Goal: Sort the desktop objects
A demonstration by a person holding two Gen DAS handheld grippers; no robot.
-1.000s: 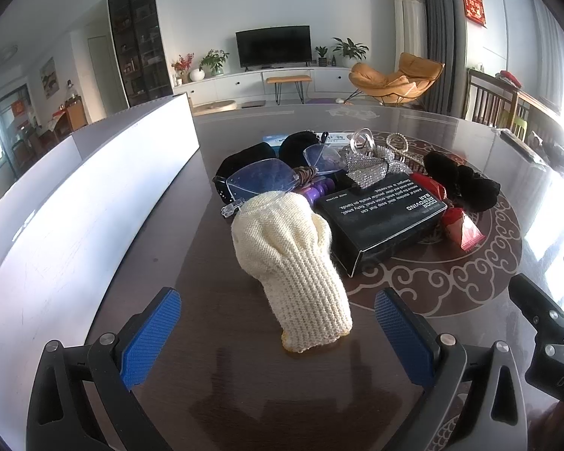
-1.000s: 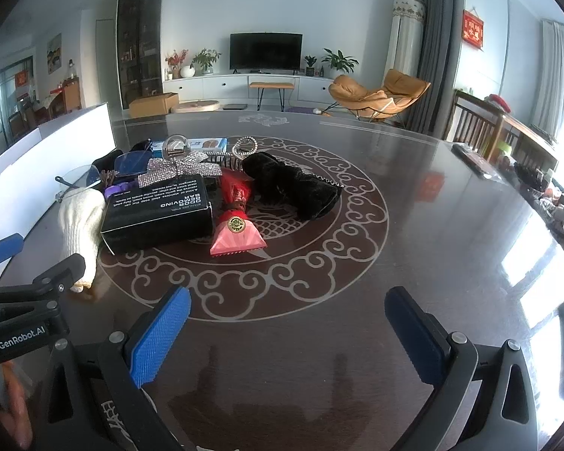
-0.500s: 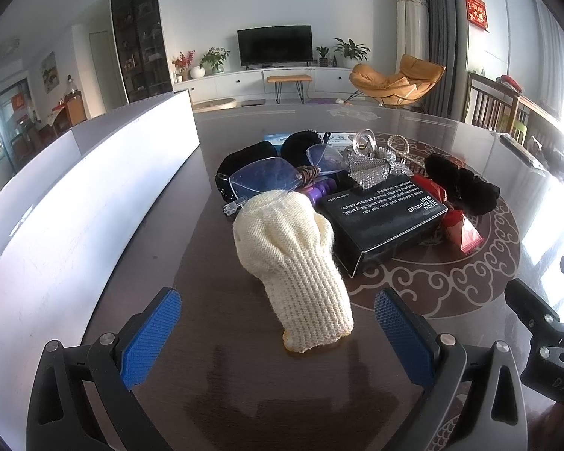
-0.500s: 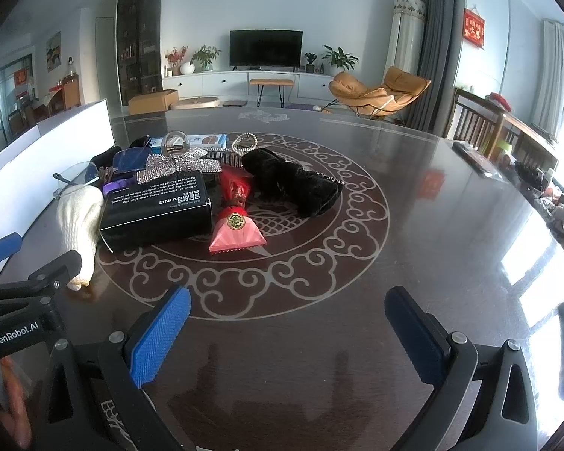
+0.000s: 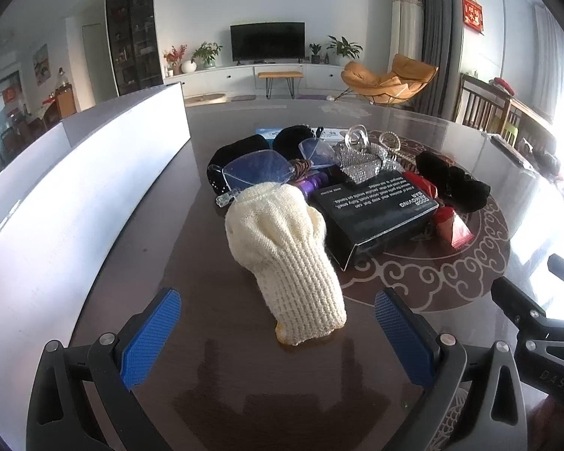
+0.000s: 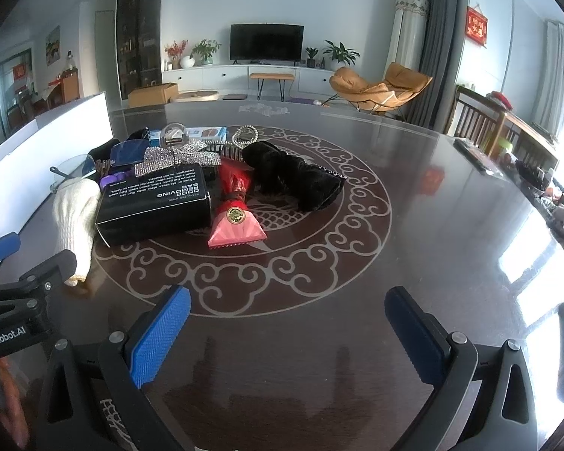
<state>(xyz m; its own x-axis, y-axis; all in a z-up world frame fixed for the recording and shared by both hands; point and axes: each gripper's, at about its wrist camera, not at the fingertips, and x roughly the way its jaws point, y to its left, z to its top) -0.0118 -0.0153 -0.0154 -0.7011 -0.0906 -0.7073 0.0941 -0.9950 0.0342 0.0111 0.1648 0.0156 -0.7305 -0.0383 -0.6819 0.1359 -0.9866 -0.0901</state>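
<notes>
- The left gripper (image 5: 278,334) is spread wide, its blue pads holding nothing and touching nothing; it hovers low over the dark table (image 5: 139,263), pointed at the cuff end of the cream knitted glove (image 5: 282,251), which lies just ahead between the two pads.
- The right gripper (image 6: 287,334) is likewise wide apart and empty, held low over the table's swirl-patterned centre, well short of the pile.
- The glove lies toward the table's left side, near the white board (image 5: 75,173) along that edge, its fingertip end touching the black box (image 5: 372,214).
- Beside the box lies a red-and-pink hair clip (image 6: 237,210), and past it a black furry item (image 6: 293,176).
- Clear glasses (image 5: 259,171) and a silver rhinestone bow (image 6: 176,158) sit at the back of the pile.
</notes>
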